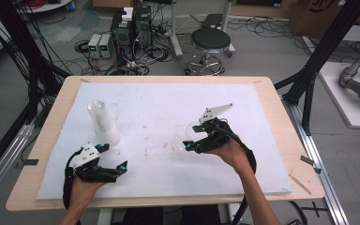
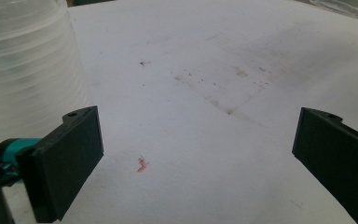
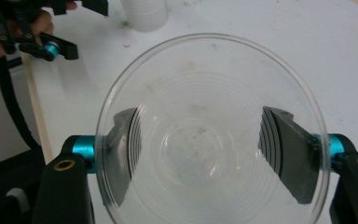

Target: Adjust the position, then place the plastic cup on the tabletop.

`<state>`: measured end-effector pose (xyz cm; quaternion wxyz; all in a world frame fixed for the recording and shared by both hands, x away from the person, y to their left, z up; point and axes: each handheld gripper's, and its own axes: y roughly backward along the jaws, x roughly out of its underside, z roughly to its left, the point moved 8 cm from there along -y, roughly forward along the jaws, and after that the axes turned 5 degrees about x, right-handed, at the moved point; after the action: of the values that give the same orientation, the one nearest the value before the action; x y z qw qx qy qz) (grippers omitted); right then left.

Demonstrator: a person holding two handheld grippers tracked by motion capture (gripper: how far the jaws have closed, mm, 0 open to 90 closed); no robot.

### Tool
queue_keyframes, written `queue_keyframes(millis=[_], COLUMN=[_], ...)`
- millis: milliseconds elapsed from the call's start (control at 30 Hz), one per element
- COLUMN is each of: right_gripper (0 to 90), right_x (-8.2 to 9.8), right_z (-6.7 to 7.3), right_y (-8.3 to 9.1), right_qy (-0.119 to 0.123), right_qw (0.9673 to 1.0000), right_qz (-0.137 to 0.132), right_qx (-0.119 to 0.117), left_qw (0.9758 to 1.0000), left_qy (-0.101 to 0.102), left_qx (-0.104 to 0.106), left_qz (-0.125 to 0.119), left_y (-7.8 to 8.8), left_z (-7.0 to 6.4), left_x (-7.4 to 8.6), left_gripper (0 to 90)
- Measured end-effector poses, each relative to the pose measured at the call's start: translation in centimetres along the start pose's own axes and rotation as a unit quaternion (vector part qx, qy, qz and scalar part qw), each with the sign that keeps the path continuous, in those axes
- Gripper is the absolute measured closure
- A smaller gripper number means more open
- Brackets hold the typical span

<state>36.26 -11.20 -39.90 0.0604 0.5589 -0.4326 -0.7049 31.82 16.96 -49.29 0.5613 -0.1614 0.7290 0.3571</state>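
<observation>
- One clear cup (image 1: 191, 130) clamped in my right gripper (image 1: 191, 140), mid-table, lying sideways, axis roughly level.
- Left gripper (image 2: 196, 154) view: my jaws wide apart, nothing between; cup stack (image 2: 23, 70) upright just beside.
- Right gripper (image 3: 205, 158) view: cup (image 3: 209, 130) mouth faces camera, jaws pinching its sides.

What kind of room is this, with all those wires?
Probably a lab or workshop for recording hand work. Computers and tangled cables sit on the floor beyond the table, a stool stands nearby, and a person holds a gripper in each hand over a white board.
</observation>
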Motion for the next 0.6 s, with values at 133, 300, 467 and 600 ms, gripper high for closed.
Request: queue_keyframes(millis=[133, 300, 467, 600], right_gripper=[29.6, 29.9, 29.8, 29.9], right_x=[0.07, 0.13, 0.23, 0.33], right_z=[-0.23, -0.57, -0.8, -0.96], right_y=[-0.27, -0.47, -0.56, -0.53], right_qy=[0.003, -0.004, -0.009, -0.011], right_qw=[0.9995, 0.9987, 0.9985, 0.9985], right_qz=[0.028, 0.046, 0.047, 0.046], right_qx=[0.015, 0.024, 0.027, 0.029], left_qw=[1.0, 1.0, 1.0, 1.0], left_qy=[-0.004, 0.001, 0.001, 0.002], left_qx=[0.0, 0.002, 0.003, 0.003], left_qz=[0.004, 0.003, 0.004, 0.005], left_y=[-0.1, -0.08, -0.09, -0.11], left_z=[-0.1, 0.0, -0.05, 0.01], left_x=[0.06, 0.06, 0.07, 0.08], left_gripper=[1.7, 1.8, 1.8, 1.8])
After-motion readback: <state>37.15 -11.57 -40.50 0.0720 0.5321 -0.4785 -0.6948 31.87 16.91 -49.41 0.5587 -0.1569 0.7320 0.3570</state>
